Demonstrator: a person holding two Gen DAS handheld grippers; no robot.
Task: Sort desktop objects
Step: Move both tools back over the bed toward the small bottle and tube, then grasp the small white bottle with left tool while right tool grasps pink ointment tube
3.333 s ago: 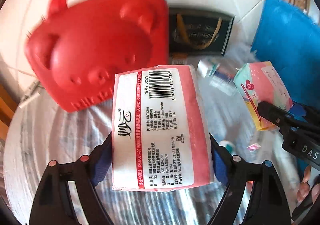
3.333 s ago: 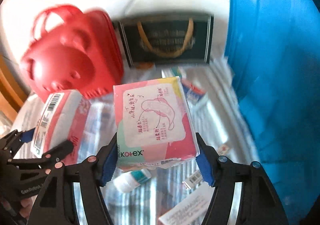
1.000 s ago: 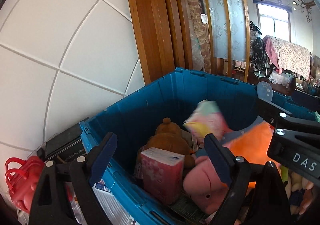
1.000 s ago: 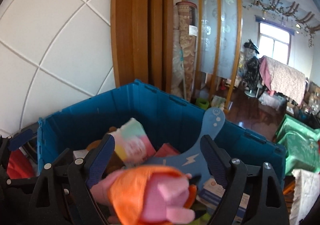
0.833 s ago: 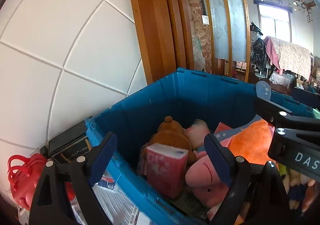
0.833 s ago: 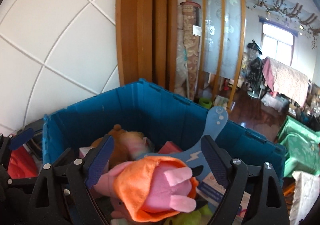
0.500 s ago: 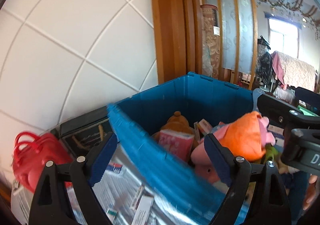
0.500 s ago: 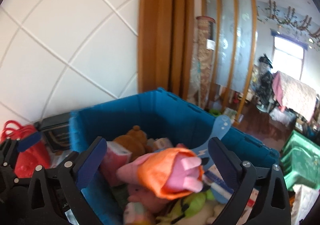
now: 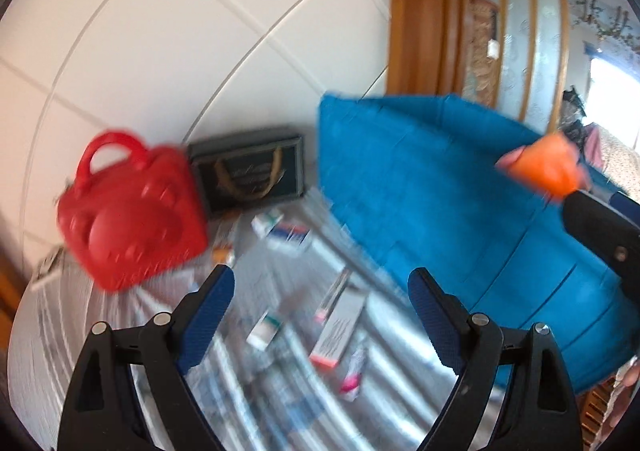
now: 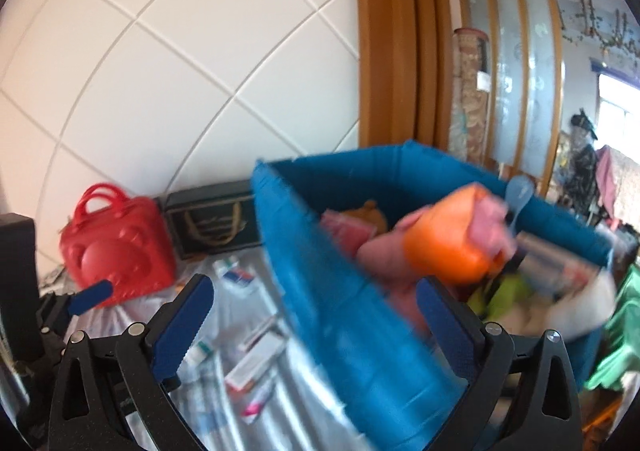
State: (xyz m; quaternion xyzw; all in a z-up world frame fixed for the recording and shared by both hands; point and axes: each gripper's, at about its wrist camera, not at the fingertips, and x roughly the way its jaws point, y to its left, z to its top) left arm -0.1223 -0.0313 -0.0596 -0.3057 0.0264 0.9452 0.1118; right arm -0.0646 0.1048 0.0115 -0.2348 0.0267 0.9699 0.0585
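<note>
Both grippers hang empty over a cluttered table: the left gripper [image 9: 320, 303] stands wide with nothing between its blue pads, and the right gripper [image 10: 316, 311], whose jaws have just been opening to their widest, likewise holds nothing. Just ahead of and below the left jaws, small boxes [image 9: 338, 331] and tubes lie scattered on the silvery cover [image 9: 256, 391]; the long white box runs roughly away from the camera, so a grip across its narrow sides looks the likely next move, and the left gripper appears the nearer. To the right stands the blue bin [image 10: 340, 291], already holding plush toys [image 10: 452, 247]. Farther back, a red bag [image 9: 128, 211] and a dark gift box [image 9: 248, 175] sit against a white tiled wall [image 10: 160, 71], beside a wooden door frame [image 10: 392, 39] opening onto a sunlit room.
</note>
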